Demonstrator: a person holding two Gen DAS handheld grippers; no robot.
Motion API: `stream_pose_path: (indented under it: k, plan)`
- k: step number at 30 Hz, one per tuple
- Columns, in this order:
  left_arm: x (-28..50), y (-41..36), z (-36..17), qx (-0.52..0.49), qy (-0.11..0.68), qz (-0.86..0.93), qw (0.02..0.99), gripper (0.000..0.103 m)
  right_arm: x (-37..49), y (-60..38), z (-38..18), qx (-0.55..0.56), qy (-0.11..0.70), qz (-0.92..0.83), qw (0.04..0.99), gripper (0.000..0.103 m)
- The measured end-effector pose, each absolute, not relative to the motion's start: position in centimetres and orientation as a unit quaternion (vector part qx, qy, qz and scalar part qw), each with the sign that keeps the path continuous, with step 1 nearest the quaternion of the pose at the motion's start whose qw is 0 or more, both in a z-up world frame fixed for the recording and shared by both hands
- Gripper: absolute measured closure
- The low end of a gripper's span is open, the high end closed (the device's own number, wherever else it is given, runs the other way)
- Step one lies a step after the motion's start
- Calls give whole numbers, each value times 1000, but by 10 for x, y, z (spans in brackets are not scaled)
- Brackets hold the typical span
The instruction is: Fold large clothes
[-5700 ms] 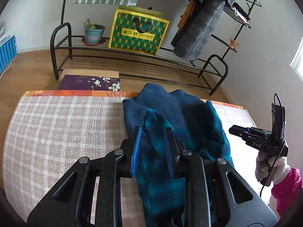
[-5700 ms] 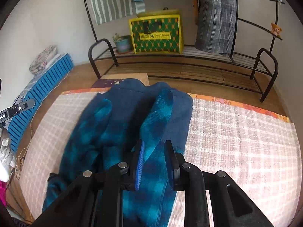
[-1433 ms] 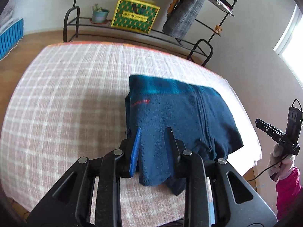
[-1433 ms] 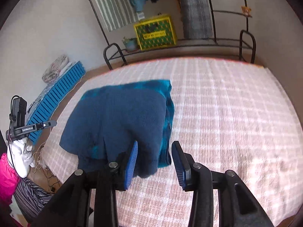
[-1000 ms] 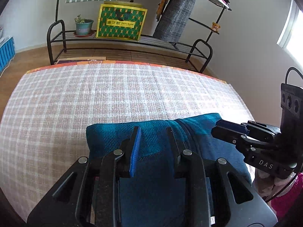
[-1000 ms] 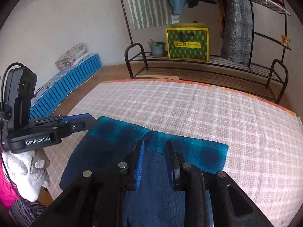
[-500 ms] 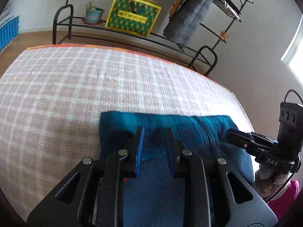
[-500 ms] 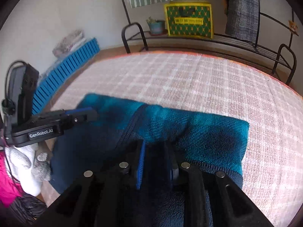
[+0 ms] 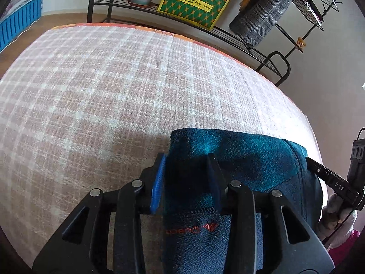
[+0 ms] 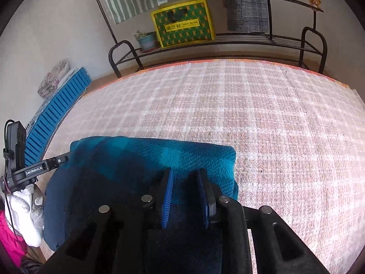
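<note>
Fleece fills the space between both pairs of fingers: a dark blue jacket (image 9: 239, 159) with a teal lining lies folded into a compact bundle on the checked bedcover (image 9: 114, 91), near its front edge. The left gripper (image 9: 186, 178) straddles the near left corner of the bundle; its jaws are opening, and cloth sits in the gap without being visibly pinched, so it looks as if the fabric is being let go. The right gripper (image 10: 184, 196) has its fingers over the near right part of the bundle, with the teal fold just ahead of the tips. Its jaws are closing and stand narrow, with fleece between them, and the pads seem to press on the top layer.

By my reading the folding is nearly done. The garment is already doubled over, its far edge straight and its right side square, with no sleeve trailing out that either view shows. The left end of the bundle, beyond the right gripper's fingers, looks looser and rounder, and the layers there do not line up cleanly. What seems left is to release both grips, press the top layer flat and perhaps square that looser end.
</note>
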State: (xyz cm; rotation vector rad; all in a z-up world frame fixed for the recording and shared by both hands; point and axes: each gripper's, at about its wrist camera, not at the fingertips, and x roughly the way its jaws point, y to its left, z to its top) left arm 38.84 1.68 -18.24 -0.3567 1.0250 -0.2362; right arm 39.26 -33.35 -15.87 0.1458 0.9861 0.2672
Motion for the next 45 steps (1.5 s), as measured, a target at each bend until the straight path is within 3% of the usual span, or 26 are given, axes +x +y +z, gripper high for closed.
stream_pose_path:
  k: [8, 16, 19, 26, 27, 29, 31, 32, 35, 45]
  plan:
    - [316, 16, -108, -119, 437, -174, 875, 69, 303, -328, -104, -3, 433, 175, 884, 79]
    - [278, 17, -167, -100, 509, -173, 837, 69, 260, -344, -148, 26, 481, 162, 861, 79]
    - [273, 24, -196, -110, 515, -175, 832, 57, 259, -353, -172, 71, 493, 164, 852, 79]
    - [269, 49, -165, -171, 502, -184, 828, 57, 255, -364, -154, 73, 494, 192, 845, 78]
    - [269, 57, -161, -195, 497, -190, 824, 53, 252, -369, -147, 79, 482, 199, 850, 73]
    - [273, 74, -160, -249, 492, -195, 811, 39, 246, -382, -135, 101, 448, 200, 866, 53]
    - [281, 90, -169, -313, 497, -197, 785, 34, 247, -395, -129, 120, 422, 192, 878, 14]
    - [285, 97, -177, -347, 504, -198, 765, 34, 250, -401, -128, 127, 417, 188, 880, 9]
    - [298, 108, -197, -415, 521, -204, 718, 34, 265, -414, -136, 149, 431, 180, 871, 4]
    - [322, 80, -217, -415, 551, -239, 684, 33, 309, -422, -176, 201, 477, 213, 829, 4]
